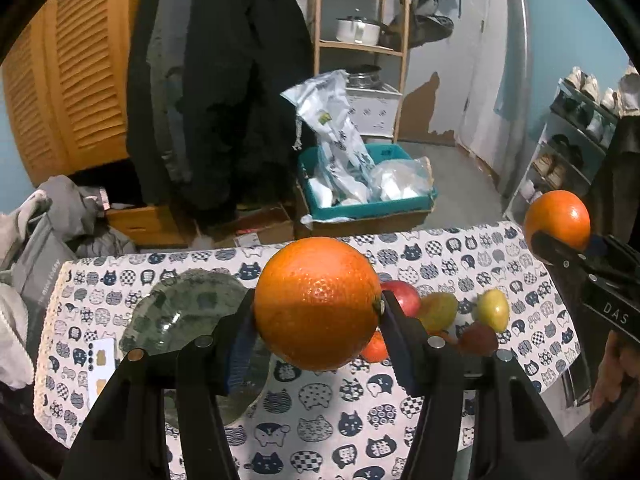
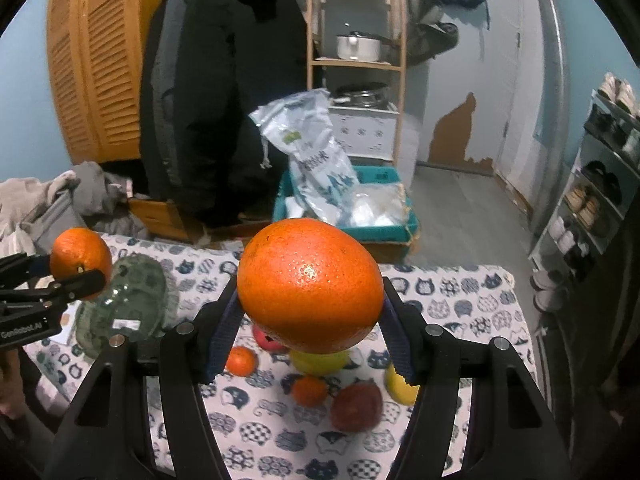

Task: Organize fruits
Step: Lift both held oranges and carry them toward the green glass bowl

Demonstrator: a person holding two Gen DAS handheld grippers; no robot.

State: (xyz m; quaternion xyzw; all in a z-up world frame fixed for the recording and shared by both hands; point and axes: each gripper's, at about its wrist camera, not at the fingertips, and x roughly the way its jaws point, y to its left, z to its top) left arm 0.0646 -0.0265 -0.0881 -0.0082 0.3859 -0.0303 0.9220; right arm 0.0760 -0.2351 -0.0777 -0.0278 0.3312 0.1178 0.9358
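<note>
1. Nearest your left camera, the left gripper (image 1: 316, 308) is clamped on a large orange (image 1: 316, 302), one pad on each flank, with the fruit seated right at the fingertips and clear of the table.
2. Your right gripper (image 2: 310, 300) holds a second orange (image 2: 310, 284) the same way, centred between its pads and bulging forward past them.
3. You appear to be mid-carry: both fruits are picked and neither is placed yet.
4. Below and left of the left jaws sits the glass bowl (image 1: 180, 304) on the cat-print cloth (image 1: 360, 420), probably where the fruit goes.
5. Below the right jaws lie the loose fruits: a red apple (image 2: 356, 406), small tangerines (image 2: 240, 360) and yellow-green ones (image 2: 320, 362).
6. Next, bring each orange low over the bowl before you part the pads; dropped from height, round fruit would likely roll out.
</note>
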